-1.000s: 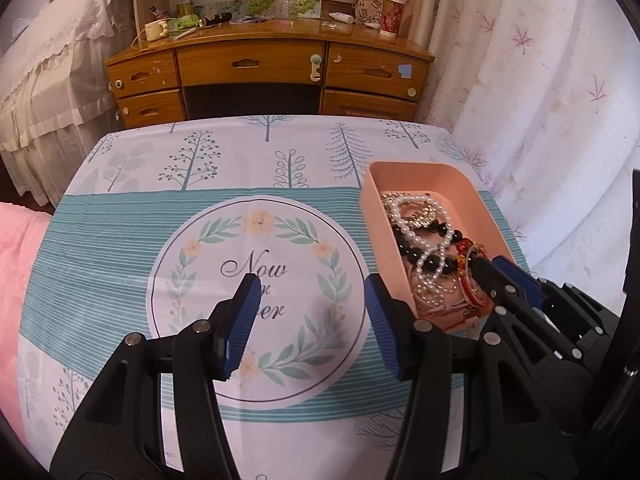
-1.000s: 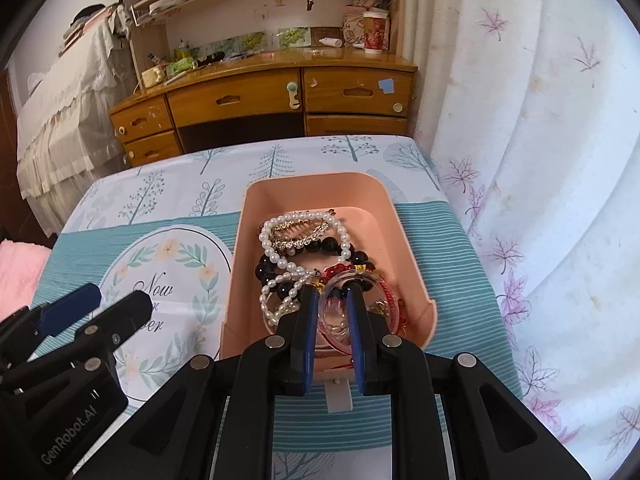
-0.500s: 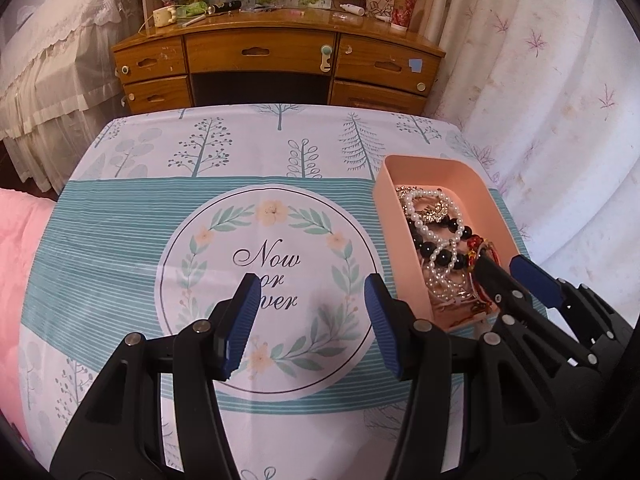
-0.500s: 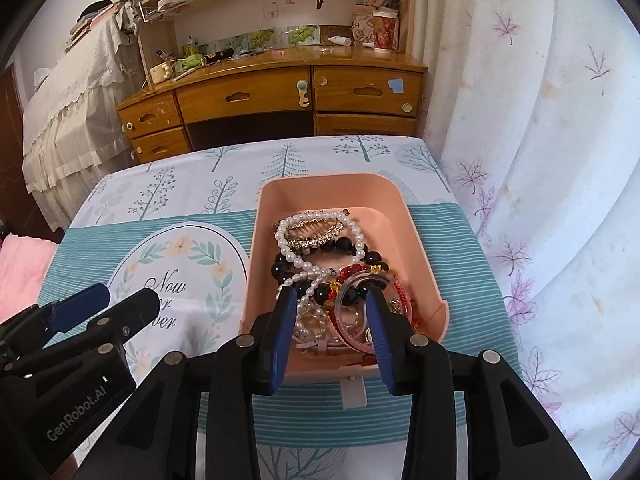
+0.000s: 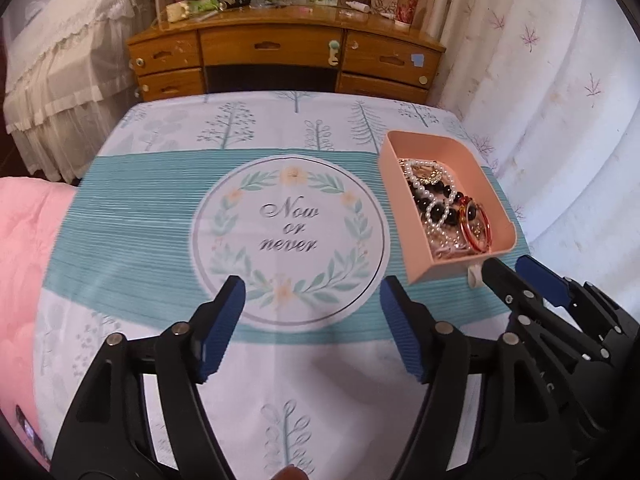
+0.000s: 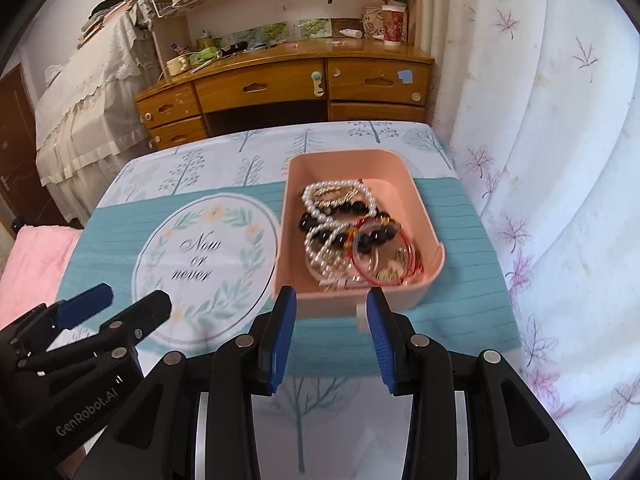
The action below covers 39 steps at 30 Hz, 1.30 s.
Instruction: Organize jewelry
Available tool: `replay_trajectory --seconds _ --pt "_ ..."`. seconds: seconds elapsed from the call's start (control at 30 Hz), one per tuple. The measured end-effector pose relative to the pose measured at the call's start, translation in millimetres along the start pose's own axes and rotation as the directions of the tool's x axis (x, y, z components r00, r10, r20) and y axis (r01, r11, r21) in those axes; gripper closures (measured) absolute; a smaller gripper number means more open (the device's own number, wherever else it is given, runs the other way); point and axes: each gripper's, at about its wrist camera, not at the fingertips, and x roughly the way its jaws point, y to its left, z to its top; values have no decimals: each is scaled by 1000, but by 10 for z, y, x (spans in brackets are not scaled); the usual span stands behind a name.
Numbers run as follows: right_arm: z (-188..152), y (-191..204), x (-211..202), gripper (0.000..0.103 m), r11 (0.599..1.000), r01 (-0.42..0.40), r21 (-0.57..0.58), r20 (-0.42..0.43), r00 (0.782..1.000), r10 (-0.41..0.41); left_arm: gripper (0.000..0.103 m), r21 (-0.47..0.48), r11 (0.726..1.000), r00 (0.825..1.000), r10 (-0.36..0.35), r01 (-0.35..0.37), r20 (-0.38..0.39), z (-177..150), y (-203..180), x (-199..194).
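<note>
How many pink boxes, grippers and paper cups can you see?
Pink box: 1
Grippers: 2, left gripper and right gripper, both open and empty
Paper cup on the desk: 1
Total: 4

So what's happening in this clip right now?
A person holding two grippers is sorting jewelry at a cloth-covered table. The bracelets, a pearl strand, black beads and a red bangle, all lie piled in the pink tray. The right gripper hangs open just short of the tray's near wall, holding nothing. The left gripper is open too, over the printed wreath.
</note>
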Motion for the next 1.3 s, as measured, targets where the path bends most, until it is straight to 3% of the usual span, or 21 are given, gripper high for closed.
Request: replay_trajectory --seconds 0.07,0.13,0.2,0.37,0.7,0.87,1.3 --pt "-87 10 -140 63 1000 -7 -2 4 1000 7 28 7 1000 1000 22 -22 9 -52 25 -134" --pt "-181 9 -307 45 1000 -14 5 13 1000 14 25 6 1000 999 30 -31 15 -123 67 -280" --pt "-265 27 -490 34 1000 -18 9 38 999 18 23 -2 1000 999 31 -31 23 -180 103 -412" --pt "-461 96 -909 30 999 -53 -1 59 997 53 21 -2 997 997 79 -79 -1 -316 164 -678" --pt "-837 165 -1567 17 998 -60 -7 80 995 60 21 -2 999 999 48 -48 -5 -683 235 -1089" --pt "-1022 193 -1839 15 999 -45 -22 102 994 47 21 -15 996 996 87 -87 10 -783 260 -1222" --pt "-1194 175 -2043 14 998 -59 -17 111 992 61 21 -41 994 993 104 -102 48 -881 276 -1450"
